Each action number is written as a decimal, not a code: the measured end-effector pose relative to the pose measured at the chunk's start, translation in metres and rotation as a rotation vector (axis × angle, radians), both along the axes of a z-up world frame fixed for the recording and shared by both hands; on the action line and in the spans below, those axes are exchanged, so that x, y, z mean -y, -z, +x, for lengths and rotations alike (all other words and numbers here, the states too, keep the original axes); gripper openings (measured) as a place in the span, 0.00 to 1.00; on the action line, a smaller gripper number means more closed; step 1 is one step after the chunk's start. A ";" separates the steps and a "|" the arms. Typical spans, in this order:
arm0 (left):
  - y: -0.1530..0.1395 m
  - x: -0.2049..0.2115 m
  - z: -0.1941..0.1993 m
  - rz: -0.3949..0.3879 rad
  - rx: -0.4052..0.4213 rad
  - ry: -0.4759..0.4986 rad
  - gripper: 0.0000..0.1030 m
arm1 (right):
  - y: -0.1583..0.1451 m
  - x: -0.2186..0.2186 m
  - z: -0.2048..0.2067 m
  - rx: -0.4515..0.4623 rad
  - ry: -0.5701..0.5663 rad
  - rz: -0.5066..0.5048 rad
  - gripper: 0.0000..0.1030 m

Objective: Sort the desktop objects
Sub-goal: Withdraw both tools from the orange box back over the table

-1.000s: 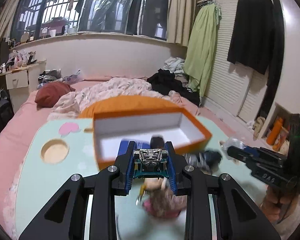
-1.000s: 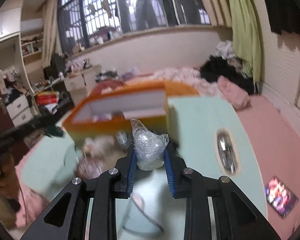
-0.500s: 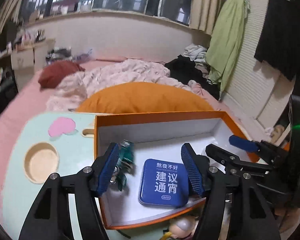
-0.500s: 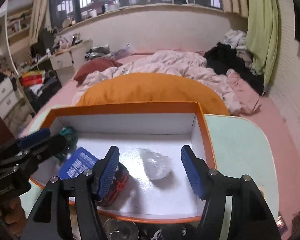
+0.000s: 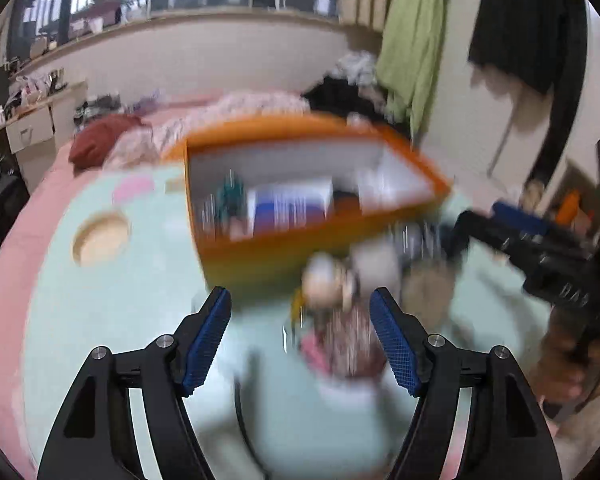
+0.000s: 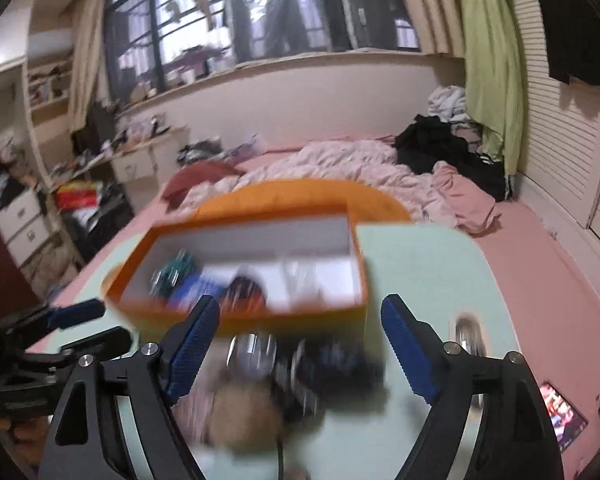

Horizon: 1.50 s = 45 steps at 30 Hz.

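Observation:
An orange box point(image 5: 320, 236) with a white inside stands on the mint-green table point(image 5: 112, 304). It holds a blue tin point(image 5: 288, 208), a green item point(image 5: 228, 196) and other blurred things. My left gripper point(image 5: 302, 340) is open and empty, above a small doll point(image 5: 336, 312) lying in front of the box. My right gripper point(image 6: 300, 348) is open and empty, above a blurred pile of a silver can point(image 6: 252, 350), dark items point(image 6: 336, 364) and a tan round thing point(image 6: 244, 412). The box also shows in the right wrist view point(image 6: 244, 316). Both views are motion-blurred.
The right gripper shows at the right of the left wrist view point(image 5: 540, 236), and the left gripper at the left of the right wrist view point(image 6: 60, 320). The table has a round cup hole point(image 5: 100, 236). A bed with an orange cushion point(image 6: 300, 196) lies behind.
Both grippers have pulled back out of the box and down toward the loose items in front of it. Both stay open; the circuit board and plastic wad they held earlier lie in the box.

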<state>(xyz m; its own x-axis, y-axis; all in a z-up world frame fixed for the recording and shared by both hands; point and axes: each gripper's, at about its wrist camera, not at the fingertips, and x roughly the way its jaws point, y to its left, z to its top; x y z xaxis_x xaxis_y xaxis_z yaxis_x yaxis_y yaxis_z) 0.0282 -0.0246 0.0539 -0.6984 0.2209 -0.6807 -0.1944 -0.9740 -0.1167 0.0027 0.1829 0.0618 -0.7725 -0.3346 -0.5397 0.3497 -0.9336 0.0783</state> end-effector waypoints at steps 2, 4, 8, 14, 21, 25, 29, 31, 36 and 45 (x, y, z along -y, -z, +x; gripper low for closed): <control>0.018 -0.001 0.017 -0.024 0.021 -0.007 0.70 | 0.017 -0.004 0.020 0.002 0.020 0.037 0.82; 0.027 -0.003 0.025 -0.046 0.018 -0.016 0.70 | 0.033 -0.006 0.029 0.033 0.009 0.073 0.82; 0.041 -0.017 0.021 -0.107 0.041 -0.017 0.87 | 0.063 -0.015 0.029 0.131 -0.007 0.101 0.90; 0.046 -0.037 0.021 -0.141 0.038 0.058 1.00 | 0.077 -0.017 0.028 0.070 0.015 0.147 1.00; 0.045 -0.040 0.018 -0.141 0.033 0.057 1.00 | 0.076 -0.018 0.026 0.056 0.001 0.144 1.00; 0.044 -0.040 0.017 -0.142 0.030 0.056 1.00 | 0.076 -0.015 0.025 0.047 -0.005 0.142 1.00; 0.043 -0.040 0.017 -0.141 0.030 0.057 1.00 | 0.076 -0.014 0.024 0.047 -0.010 0.142 1.00; 0.043 -0.039 0.017 -0.141 0.030 0.057 1.00 | 0.076 -0.014 0.023 0.047 -0.010 0.142 1.00; 0.043 -0.039 0.017 -0.141 0.030 0.057 1.00 | 0.076 -0.015 0.022 0.043 -0.006 0.140 1.00; 0.042 -0.038 0.017 -0.139 0.029 0.058 1.00 | 0.077 -0.016 0.023 0.025 0.016 0.139 1.00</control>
